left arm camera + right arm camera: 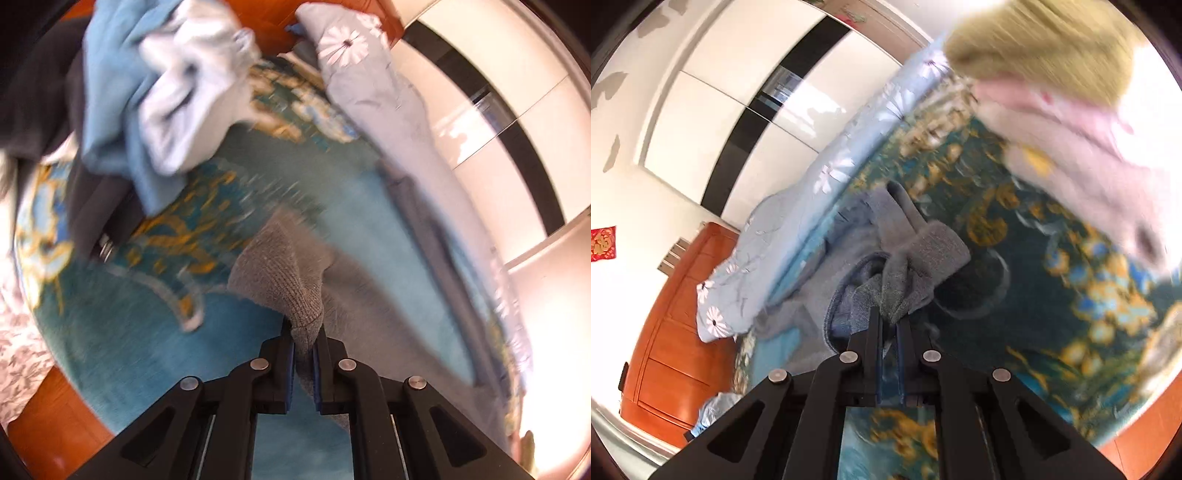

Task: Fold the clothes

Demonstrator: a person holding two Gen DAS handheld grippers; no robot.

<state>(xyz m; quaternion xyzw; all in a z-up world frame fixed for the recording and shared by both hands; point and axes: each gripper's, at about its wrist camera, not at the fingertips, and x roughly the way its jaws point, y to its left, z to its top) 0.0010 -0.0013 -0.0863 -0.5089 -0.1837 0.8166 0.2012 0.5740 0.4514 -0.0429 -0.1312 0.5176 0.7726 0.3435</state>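
Note:
A grey knit sweater [280,269] lies on a teal patterned blanket [110,332]. My left gripper [303,339] is shut on a ribbed end of it, with the cloth pinched between the blue pads. In the right wrist view the same grey sweater [923,251] is bunched up, and my right gripper [890,321] is shut on a fold of it near the blue-trimmed collar [834,306]. Both views are blurred by motion.
A pile of light blue and white clothes [166,92] and a dark garment [37,92] lie at the far left. A floral quilt [369,85] runs along the blanket's edge. Olive and pink clothes [1052,74] lie at the right. Orange wooden furniture [676,332] and a white wardrobe [720,92] stand beyond.

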